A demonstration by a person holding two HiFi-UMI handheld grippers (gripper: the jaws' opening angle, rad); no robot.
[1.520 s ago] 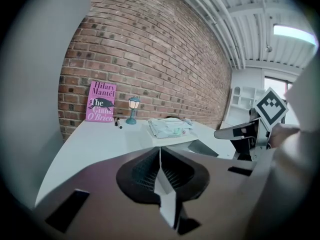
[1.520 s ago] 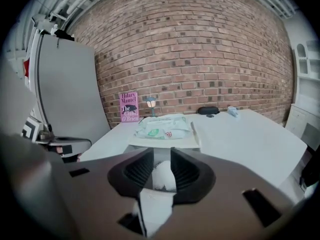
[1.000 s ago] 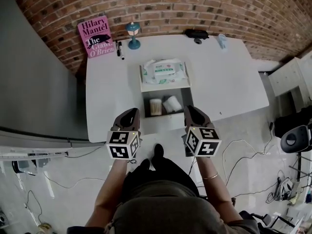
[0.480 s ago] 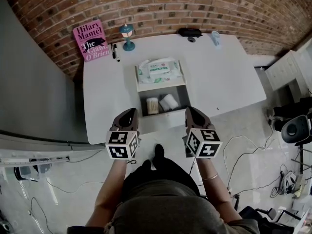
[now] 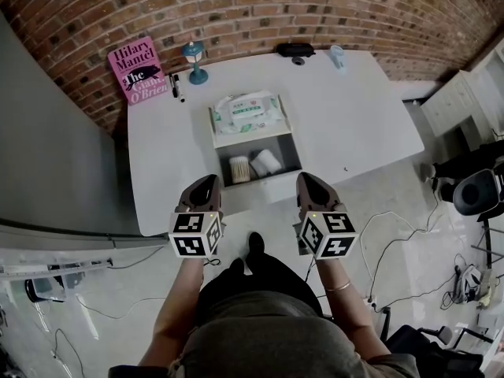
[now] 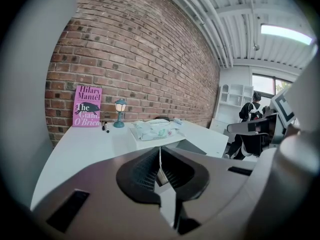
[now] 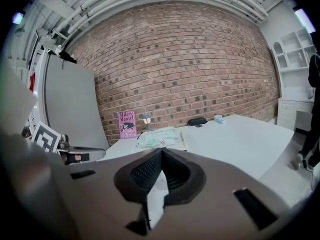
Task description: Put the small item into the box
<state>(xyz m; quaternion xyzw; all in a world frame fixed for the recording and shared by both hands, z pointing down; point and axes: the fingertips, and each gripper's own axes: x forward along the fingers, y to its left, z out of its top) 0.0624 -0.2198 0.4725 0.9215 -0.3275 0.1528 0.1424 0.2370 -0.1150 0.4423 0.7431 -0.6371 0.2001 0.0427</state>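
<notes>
My left fingers (image 5: 203, 191) and right fingers (image 5: 313, 186) were closed, empty, at the white desk (image 5: 354, 124) below a brick wall (image 5: 260, 6).

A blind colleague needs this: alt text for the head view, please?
Seen from above, a person holds the left gripper and right gripper, both shut and empty, at the near edge of a white table. Just ahead stands a white box, a wipes pack on its far half and small items in its open near compartment.
</notes>
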